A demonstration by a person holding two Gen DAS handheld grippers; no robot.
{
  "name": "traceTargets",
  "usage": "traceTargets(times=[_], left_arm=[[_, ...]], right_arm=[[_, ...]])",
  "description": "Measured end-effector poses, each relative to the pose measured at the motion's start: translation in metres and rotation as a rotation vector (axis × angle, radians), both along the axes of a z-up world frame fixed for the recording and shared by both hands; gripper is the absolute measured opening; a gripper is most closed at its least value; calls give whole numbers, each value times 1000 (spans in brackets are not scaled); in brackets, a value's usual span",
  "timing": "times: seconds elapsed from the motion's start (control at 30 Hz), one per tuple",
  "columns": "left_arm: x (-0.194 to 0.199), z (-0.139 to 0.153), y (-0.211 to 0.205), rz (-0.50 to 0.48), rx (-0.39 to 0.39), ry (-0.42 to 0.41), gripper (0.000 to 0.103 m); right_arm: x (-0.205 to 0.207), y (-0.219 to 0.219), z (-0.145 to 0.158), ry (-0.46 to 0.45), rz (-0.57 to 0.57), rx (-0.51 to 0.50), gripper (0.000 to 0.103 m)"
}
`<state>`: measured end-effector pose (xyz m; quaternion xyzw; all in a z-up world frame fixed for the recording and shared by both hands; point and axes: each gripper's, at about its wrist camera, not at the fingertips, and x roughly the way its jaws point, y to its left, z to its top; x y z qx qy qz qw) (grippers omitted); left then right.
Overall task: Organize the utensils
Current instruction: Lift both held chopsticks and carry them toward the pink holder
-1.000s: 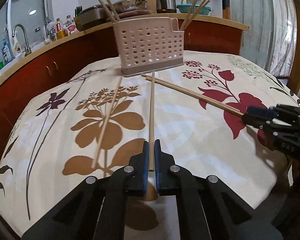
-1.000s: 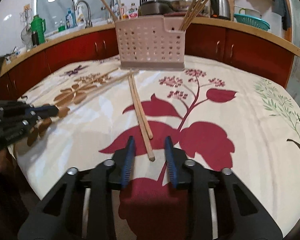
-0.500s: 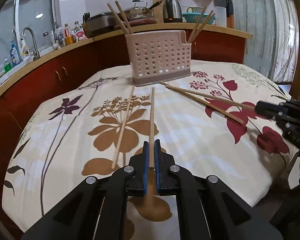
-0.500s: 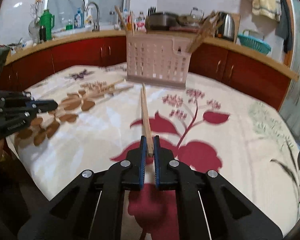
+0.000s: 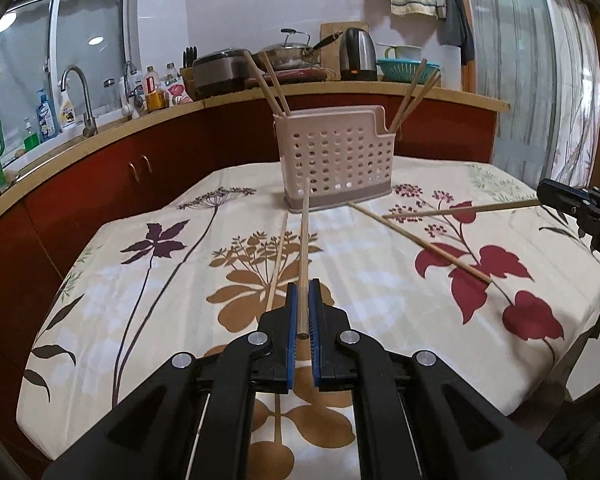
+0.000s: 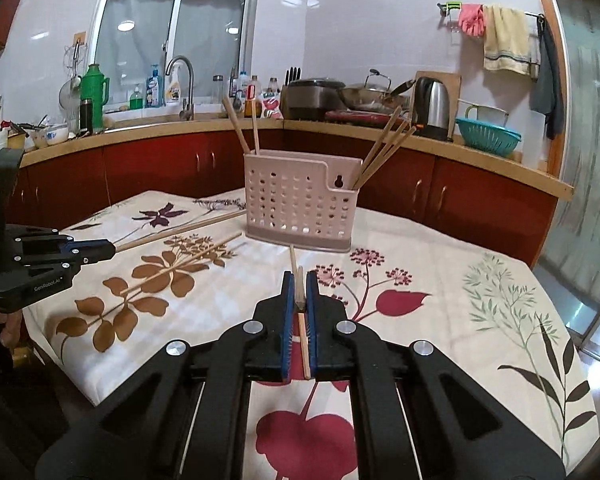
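Since the earlier frames both grippers have risen off the table (image 5: 148, 312), each carrying one chopstick; a second ago the right gripper's jaws stood open around a pair of chopsticks lying on the cloth, and they are now clamped.

Left gripper (image 5: 303, 300): jaws narrow, pinched on the butt end of a held chopstick (image 5: 304, 248) that runs straight ahead, its tip pointing at the base of the perforated pink utensil holder (image 5: 336, 160). Just left of the jaws a loose chopstick (image 5: 278, 256) lies on the floral cloth, roughly parallel to the held one. Ahead and to the right another loose chopstick (image 5: 420, 246) lies slantwise across the red flower print.

Right gripper (image 6: 299, 300): jaws narrow, closed on its own chopstick (image 6: 299, 286), which points forward toward the holder's base. That chopstick also shows in the left wrist view, reaching in from the right edge, clear of the cloth.

Holder stands upright ahead of both grippers at the far side of the table. Two chopsticks (image 6: 242, 128) lean out of its left compartment, three chopsticks (image 6: 386, 146) out of its right.
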<state>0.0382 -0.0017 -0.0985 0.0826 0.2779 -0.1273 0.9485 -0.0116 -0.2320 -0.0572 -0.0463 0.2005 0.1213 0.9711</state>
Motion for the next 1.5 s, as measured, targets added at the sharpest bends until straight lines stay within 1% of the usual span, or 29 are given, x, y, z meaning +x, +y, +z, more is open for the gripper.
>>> traceTargets(times=[0.13,0.37,0.5,0.6,0.73,0.9,1.1,1.23,1.37,1.5], left_arm=[[0,8,1,-4,-9,-13,6],[1,30,7,-15,-52,-10,6],[0,42,8,-36,-51,6,6],[0,46,9,-46,-41,23,6],[0,47,8,-53,-22,39,6],[2,43,7,-67,4,82,6],[8,36,7,-77,27,140,6],[12,34,8,-78,30,147,6],[20,34,10,-64,16,145,6],[28,35,10,-69,7,156,6]], right_arm=[[1,-3,10,-22,0,17,6],[8,-10,33,-68,-2,44,6],[14,-12,43,-87,-7,46,6],[24,-13,48,-101,-6,46,6],[37,-12,53,-115,-2,52,6],[52,-9,60,-130,2,52,6],[62,-8,60,-130,3,59,6],[63,-5,61,-134,5,58,6],[63,-6,61,-134,4,59,6],[64,-6,62,-134,3,59,6]])
